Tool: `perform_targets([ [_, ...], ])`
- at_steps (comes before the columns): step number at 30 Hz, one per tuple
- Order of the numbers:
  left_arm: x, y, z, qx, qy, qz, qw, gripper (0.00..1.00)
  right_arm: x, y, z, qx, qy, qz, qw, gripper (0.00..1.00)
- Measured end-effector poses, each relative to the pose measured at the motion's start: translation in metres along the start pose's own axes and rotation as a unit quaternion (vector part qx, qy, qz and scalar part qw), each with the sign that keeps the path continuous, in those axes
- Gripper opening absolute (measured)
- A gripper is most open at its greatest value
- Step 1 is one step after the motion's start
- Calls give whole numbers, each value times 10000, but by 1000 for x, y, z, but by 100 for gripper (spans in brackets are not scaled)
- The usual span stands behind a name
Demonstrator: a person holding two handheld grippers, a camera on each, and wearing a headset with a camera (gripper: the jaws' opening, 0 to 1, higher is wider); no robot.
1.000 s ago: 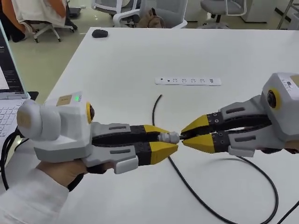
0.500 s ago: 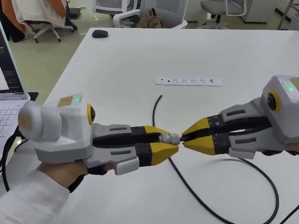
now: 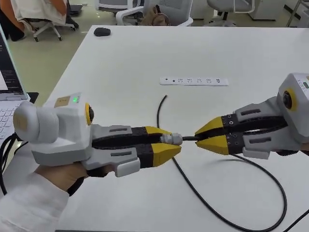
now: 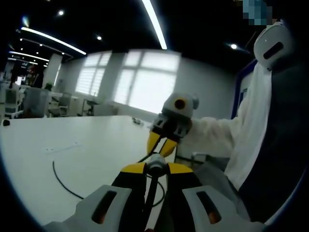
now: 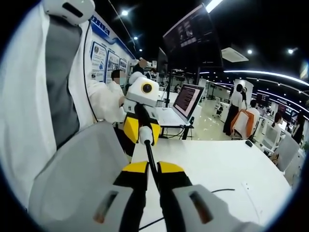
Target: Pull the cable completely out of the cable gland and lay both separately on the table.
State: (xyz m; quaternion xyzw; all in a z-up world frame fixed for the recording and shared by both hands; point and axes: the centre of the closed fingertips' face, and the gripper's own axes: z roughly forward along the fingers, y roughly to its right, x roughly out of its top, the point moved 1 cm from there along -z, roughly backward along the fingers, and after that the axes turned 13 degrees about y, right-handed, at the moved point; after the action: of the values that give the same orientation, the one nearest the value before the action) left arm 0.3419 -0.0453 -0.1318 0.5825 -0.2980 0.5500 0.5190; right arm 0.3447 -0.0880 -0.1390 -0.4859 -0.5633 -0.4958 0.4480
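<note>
White table [image 3: 120, 63] carries a power strip [image 3: 194, 81], mouse [image 3: 102, 32] and cable [image 3: 158, 115].

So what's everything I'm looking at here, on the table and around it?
table: one, white, under everything
cable: one, black, looping over the table and up to both grippers
cable gland: one, light grey, on the cable, between the left gripper's jaws
power strip: one, white, mid-table beyond the grippers
mouse: one, black, at the table's far left edge
laptop: one, open, off the table's left side
office chairs: several, grey and white, beyond the far edge
left gripper: one, grey with yellow tips, shut on the cable gland
right gripper: one, same colours, shut on the cable
hand: one, white sleeve, holding the left gripper
</note>
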Motion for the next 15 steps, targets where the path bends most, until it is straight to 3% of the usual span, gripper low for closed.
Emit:
perform_targets([
  [10,1,-2,-4,53,-8,15,10000,17,-8,4,-15,-192,-128,58,9997,5],
  [15,6,-4,-7,92,106,-25,9999,17,-12,5,-20,-274,-185,98,9994,5],
])
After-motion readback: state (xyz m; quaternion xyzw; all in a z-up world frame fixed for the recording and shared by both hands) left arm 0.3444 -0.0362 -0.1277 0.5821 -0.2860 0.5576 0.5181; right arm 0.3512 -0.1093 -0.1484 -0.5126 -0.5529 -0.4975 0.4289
